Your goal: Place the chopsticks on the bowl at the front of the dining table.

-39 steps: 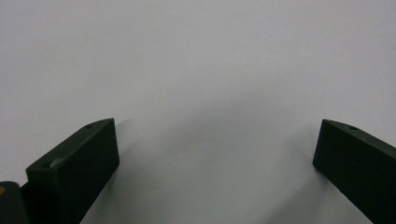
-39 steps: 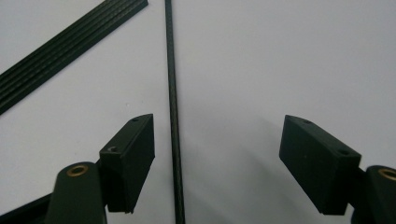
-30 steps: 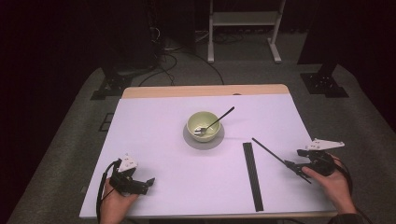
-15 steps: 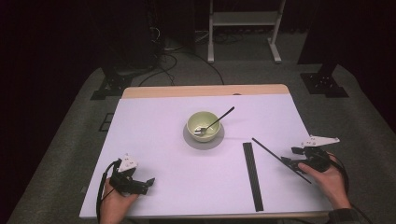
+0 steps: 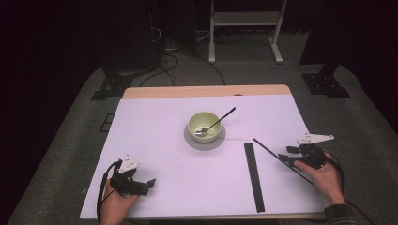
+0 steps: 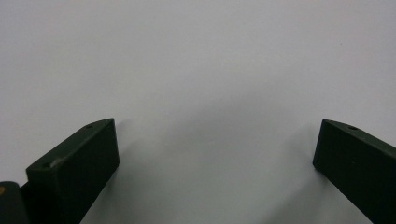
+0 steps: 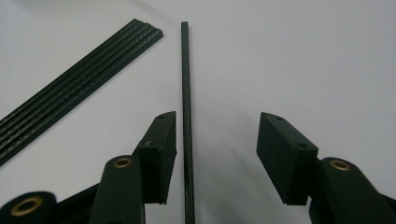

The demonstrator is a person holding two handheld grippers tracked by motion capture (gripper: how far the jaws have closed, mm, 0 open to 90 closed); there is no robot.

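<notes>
A single thin black rod [image 5: 267,149] lies slantwise on the white table [image 5: 155,131] at the right. My right gripper [image 5: 288,153] straddles its near half. In the right gripper view the rod [image 7: 186,70] runs up between the jaws, close against the left pad [image 7: 161,154], with a clear gap to the right one. The jaws of the right gripper [image 7: 215,119] have just been closing, and they stand open around the rod. At the lower left, my left gripper [image 5: 149,183] rests low over the table. Its jaws are wide apart over bare table surface, as the left gripper [image 6: 217,126] view shows.
A flat bundle of several black strips [image 5: 253,176] lies left of the rod, also seen as strips [image 7: 79,88]. A pale green bowl [image 5: 205,125] with a spoon [image 5: 220,119] in it stands on a grey coaster [image 5: 187,139] mid-table. Stands and cables sit on the floor behind.
My right hand has crept slightly to the left and away from me along the rod. The rod, the strips and my left hand have not moved.
</notes>
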